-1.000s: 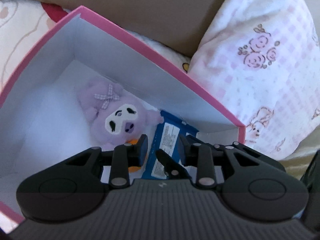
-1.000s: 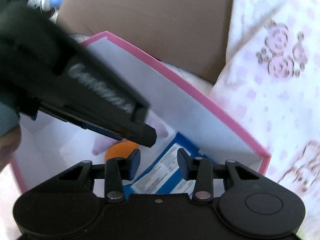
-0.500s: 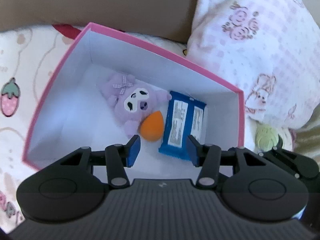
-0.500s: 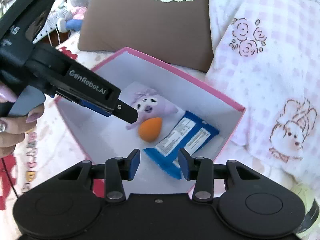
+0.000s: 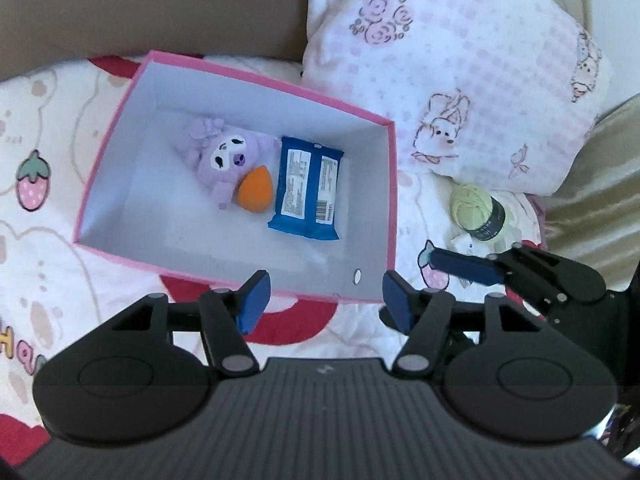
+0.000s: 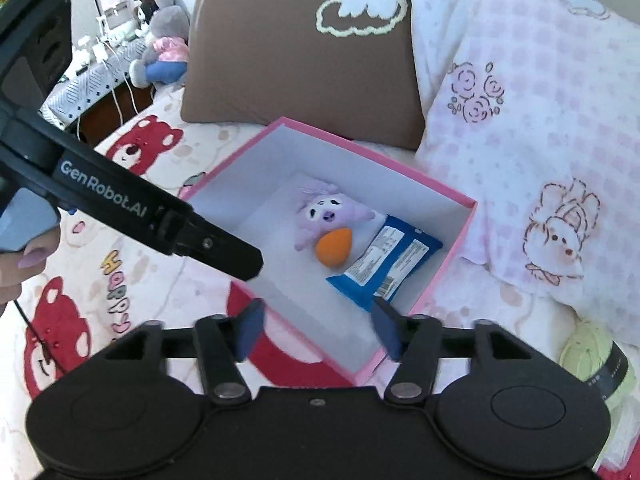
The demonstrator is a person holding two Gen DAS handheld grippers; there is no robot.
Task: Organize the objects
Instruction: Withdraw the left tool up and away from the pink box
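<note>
- Left gripper [image 5: 323,300]: nearest in its own view, jaws apart with nothing between them, pads over the near rim of the box. Jaws have just been opening.
- Right gripper [image 6: 316,326]: also released and empty, pads spread over the box's near corner. Jaws have just been opening here too.
- In the left wrist view the right gripper sits at the right edge, just outside the box's right wall, blue pads pointing left.
- In the right wrist view the left gripper's black arm reaches in from the left over the box's left side; a hand [image 6: 24,264] holds its handle at the left edge.
- Pink box [image 5: 392,200]: open top, white inside, lying on a bedsheet [image 5: 48,208] printed with red bears and strawberries.
- Inside the box, toward its far right part: blue packet [image 5: 308,188] lying flat, label side up, rightmost of the three.
- Orange sponge [image 5: 256,190]: egg shaped, just left of the packet, touching the plush.
- Purple plush toy [image 5: 228,156]: lying face up, left of the packet, the sponge against its near side.
- Rest of the box floor is bare white.
- Ball of pale green yarn [image 5: 474,210] with a dark band: on the sheet, right of the box, near the pillow.
- Pink checked pillow [image 5: 460,60]: far right, behind the box's right corner.
- Brown cushion [image 6: 300,68]: far, behind the box.
- Grey plush toy [image 6: 164,40]: far left, beyond the bed, right wrist view only.
</note>
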